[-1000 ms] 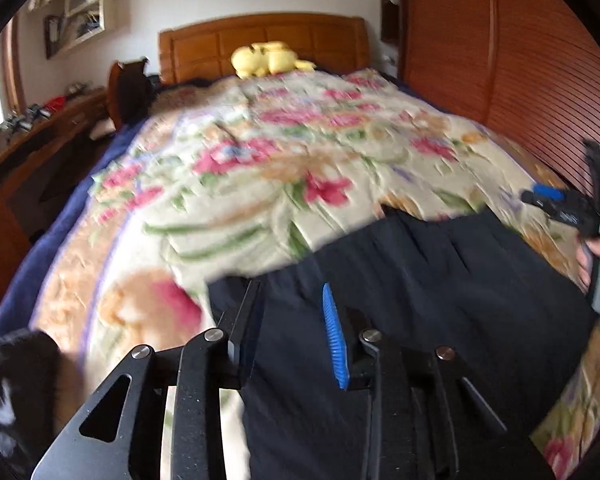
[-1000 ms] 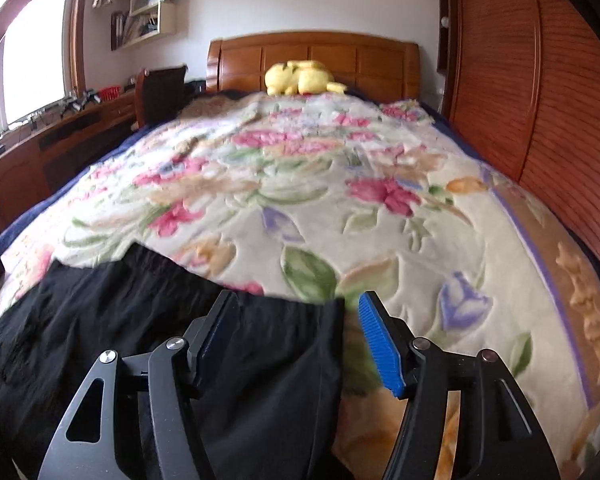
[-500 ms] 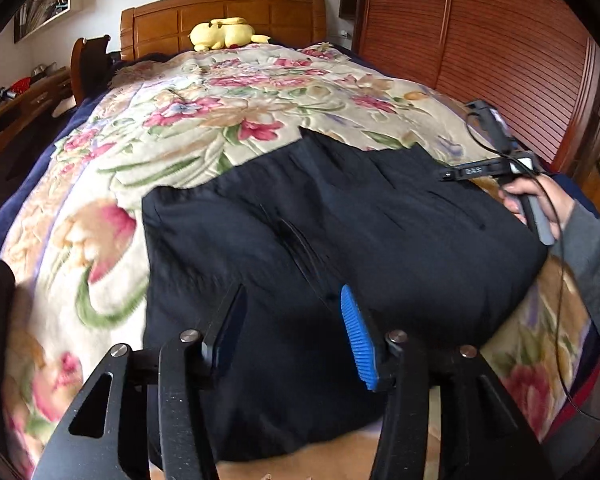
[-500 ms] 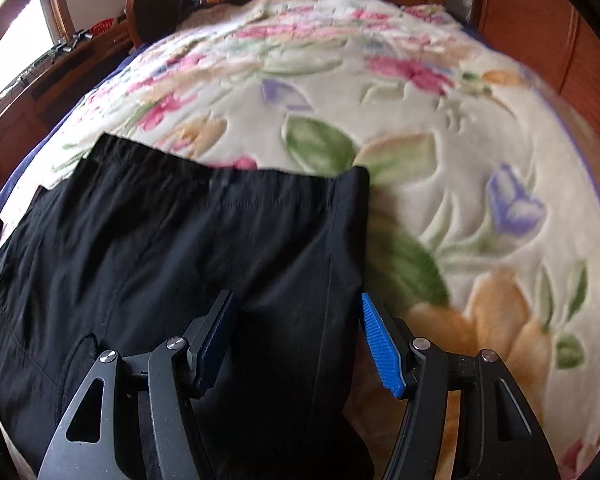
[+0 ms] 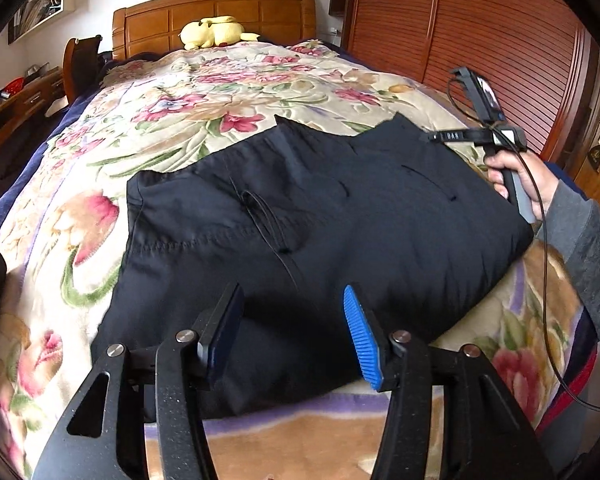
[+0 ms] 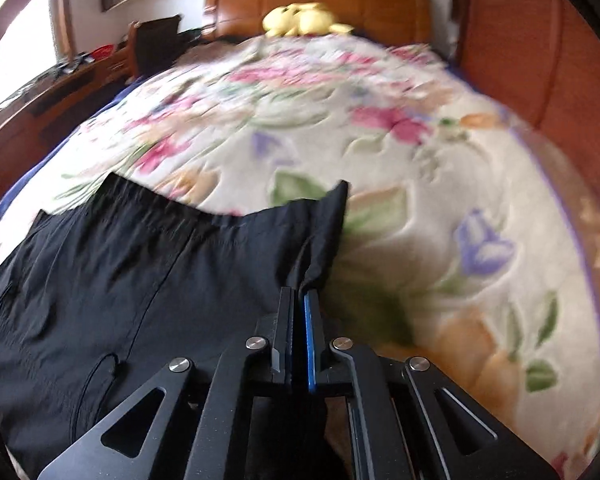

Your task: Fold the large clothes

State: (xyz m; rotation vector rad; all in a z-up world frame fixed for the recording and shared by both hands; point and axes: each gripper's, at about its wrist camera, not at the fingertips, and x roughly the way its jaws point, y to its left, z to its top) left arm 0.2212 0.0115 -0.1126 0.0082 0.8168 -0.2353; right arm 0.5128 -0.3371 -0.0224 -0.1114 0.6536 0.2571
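The black trousers (image 5: pixel 324 216) lie flat on the floral bedspread (image 5: pixel 204 92), your right gripper (image 6: pixel 299 300) pinching only their thin right edge while your left gripper (image 5: pixel 290 320) hangs spread above them, so a quick pull could slip that fabric free.

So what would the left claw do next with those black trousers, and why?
Probably drop and close on the near cloth: the left gripper hangs open above the black trousers, while the right gripper already pinches their right edge, so only one side is held.
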